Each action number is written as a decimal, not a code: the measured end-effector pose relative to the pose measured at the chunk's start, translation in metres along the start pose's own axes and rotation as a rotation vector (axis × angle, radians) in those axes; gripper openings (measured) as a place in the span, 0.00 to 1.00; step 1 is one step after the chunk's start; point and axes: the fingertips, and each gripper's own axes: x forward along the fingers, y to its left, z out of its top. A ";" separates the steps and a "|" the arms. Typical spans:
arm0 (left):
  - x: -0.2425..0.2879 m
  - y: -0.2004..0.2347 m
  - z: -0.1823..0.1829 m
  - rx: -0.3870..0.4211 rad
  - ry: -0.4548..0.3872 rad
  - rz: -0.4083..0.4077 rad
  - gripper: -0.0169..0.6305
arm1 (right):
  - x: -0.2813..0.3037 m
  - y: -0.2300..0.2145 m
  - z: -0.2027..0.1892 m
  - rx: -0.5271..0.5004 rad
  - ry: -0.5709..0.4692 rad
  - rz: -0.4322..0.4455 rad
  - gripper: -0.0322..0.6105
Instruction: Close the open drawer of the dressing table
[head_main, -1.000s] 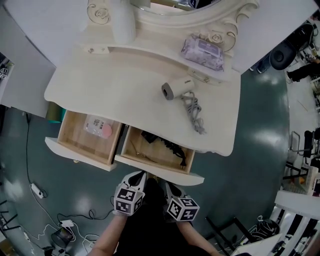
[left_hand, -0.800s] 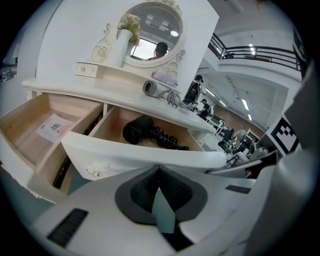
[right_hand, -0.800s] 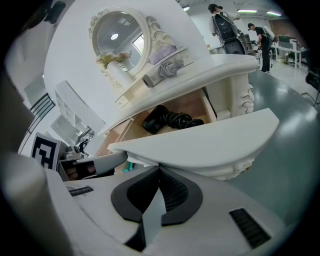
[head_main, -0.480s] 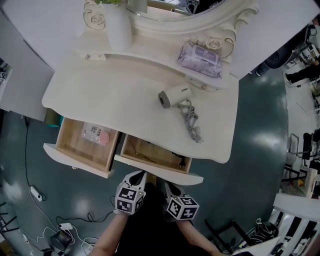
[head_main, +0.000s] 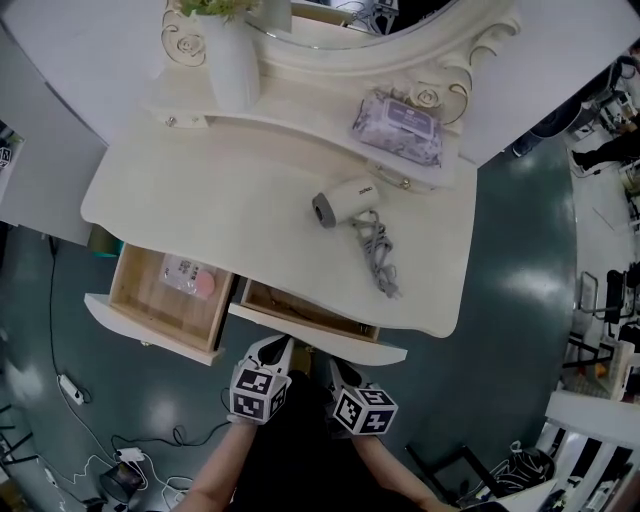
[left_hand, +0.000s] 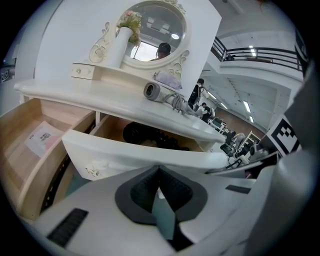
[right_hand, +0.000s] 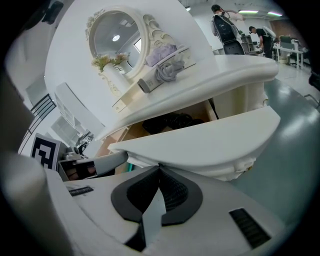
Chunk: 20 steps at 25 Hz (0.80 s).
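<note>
Head view: your left gripper (head_main: 274, 350) and right gripper (head_main: 336, 368) sit side by side at the drawer (head_main: 316, 338) of the dressing table (head_main: 225, 195). The drawer is open only a narrow slot just beyond the tips. Its long axis runs across your jaws, front panel facing you. A second drawer (head_main: 160, 310) lies wide open left of the left gripper.

Left gripper view: jaws pressed together, empty, tips at the drawer (left_hand: 150, 154) front.

Right gripper view: jaws together, nothing held, tips at the drawer (right_hand: 210, 142) front's lower edge.

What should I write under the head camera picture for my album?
Shut left gripper and shut right gripper at the front of the nearly closed right drawer; left drawer wide open.
</note>
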 end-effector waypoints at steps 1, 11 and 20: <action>0.002 0.001 0.002 -0.001 -0.002 -0.001 0.02 | 0.001 -0.001 0.002 0.001 -0.003 0.000 0.08; 0.016 0.005 0.017 0.005 -0.005 -0.006 0.02 | 0.012 -0.005 0.020 -0.011 -0.014 0.008 0.08; 0.028 0.008 0.031 0.031 -0.010 0.002 0.02 | 0.021 -0.009 0.036 -0.026 -0.025 0.024 0.08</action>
